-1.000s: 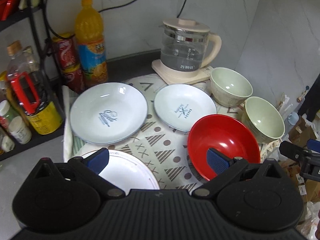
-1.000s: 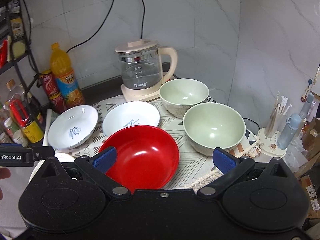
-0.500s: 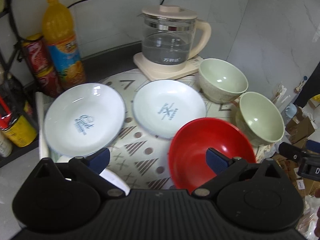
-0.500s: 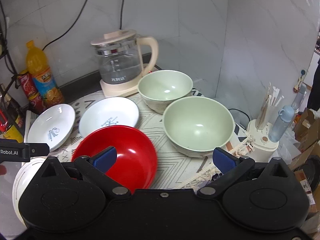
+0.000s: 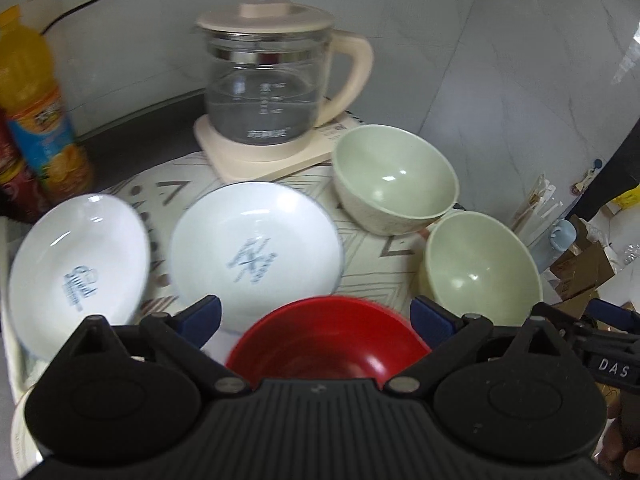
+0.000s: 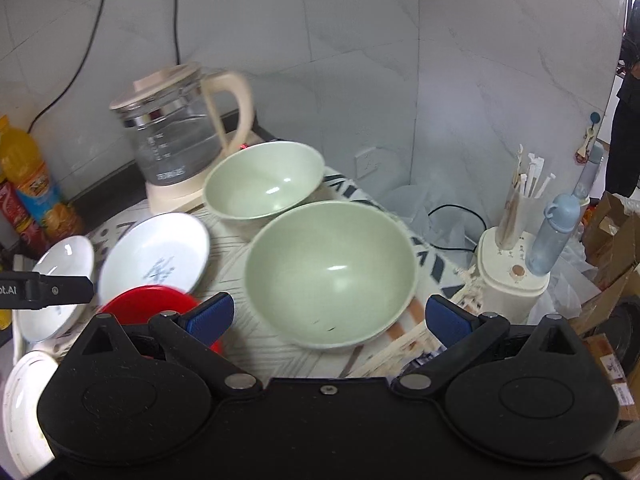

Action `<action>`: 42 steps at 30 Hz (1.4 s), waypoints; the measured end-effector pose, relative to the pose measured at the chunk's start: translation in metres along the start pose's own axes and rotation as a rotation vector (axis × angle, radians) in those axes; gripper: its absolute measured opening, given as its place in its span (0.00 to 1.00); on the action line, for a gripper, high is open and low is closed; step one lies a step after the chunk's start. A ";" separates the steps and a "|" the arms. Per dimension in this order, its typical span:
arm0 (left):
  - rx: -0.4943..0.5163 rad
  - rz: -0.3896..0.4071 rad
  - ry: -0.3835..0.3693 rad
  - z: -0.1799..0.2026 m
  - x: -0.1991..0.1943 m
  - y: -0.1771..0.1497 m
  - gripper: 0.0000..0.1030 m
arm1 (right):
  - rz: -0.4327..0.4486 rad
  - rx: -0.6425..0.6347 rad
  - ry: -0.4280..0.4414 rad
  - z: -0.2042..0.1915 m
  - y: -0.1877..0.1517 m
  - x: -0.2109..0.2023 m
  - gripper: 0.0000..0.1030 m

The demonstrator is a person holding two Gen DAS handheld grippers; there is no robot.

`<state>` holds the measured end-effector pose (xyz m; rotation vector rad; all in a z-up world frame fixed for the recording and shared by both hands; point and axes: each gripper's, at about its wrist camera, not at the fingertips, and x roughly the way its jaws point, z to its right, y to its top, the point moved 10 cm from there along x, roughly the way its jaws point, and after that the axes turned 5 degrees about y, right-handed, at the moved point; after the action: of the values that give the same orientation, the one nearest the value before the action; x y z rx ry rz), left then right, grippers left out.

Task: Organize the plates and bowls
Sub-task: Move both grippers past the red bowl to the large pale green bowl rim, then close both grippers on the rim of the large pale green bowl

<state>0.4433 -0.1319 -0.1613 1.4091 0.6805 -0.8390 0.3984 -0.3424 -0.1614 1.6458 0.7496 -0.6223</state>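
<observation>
On the patterned mat [image 5: 372, 240] lie two white plates [image 5: 256, 256] [image 5: 76, 276], a red bowl [image 5: 328, 340] and two pale green bowls [image 5: 396, 180] [image 5: 480, 268]. My left gripper [image 5: 316, 316] is open and empty, hovering just above the red bowl. My right gripper [image 6: 328, 316] is open and empty over the near green bowl [image 6: 332, 272], with the far green bowl [image 6: 264, 180] behind it. The red bowl [image 6: 152, 300] and the plates [image 6: 156, 256] [image 6: 60, 280] show at the left. Another white plate [image 6: 20, 400] lies at the near left.
A glass kettle [image 5: 272, 92] on its beige base stands at the back. An orange drink bottle [image 5: 36, 120] and red cans stand at the left. A chopstick holder [image 6: 516, 216] and a blue bottle [image 6: 556, 232] stand at the right, beside cardboard boxes.
Both grippers have moved forward and to the right over the table. The left now frames the red bowl, the right the near green bowl. The dishes have not moved.
</observation>
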 end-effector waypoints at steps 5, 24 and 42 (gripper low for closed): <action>0.016 0.004 -0.016 0.027 0.016 0.011 0.97 | -0.012 0.003 0.018 0.017 0.006 0.017 1.00; -0.027 -0.147 -0.083 0.091 0.091 -0.001 0.41 | -0.128 0.008 0.086 0.056 0.005 0.074 0.74; -0.093 -0.193 -0.065 0.097 0.101 -0.001 0.05 | -0.217 0.036 0.127 0.059 -0.011 0.095 0.19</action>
<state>0.4911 -0.2377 -0.2394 1.2410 0.8044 -0.9871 0.4523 -0.3853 -0.2504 1.6609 1.0251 -0.6916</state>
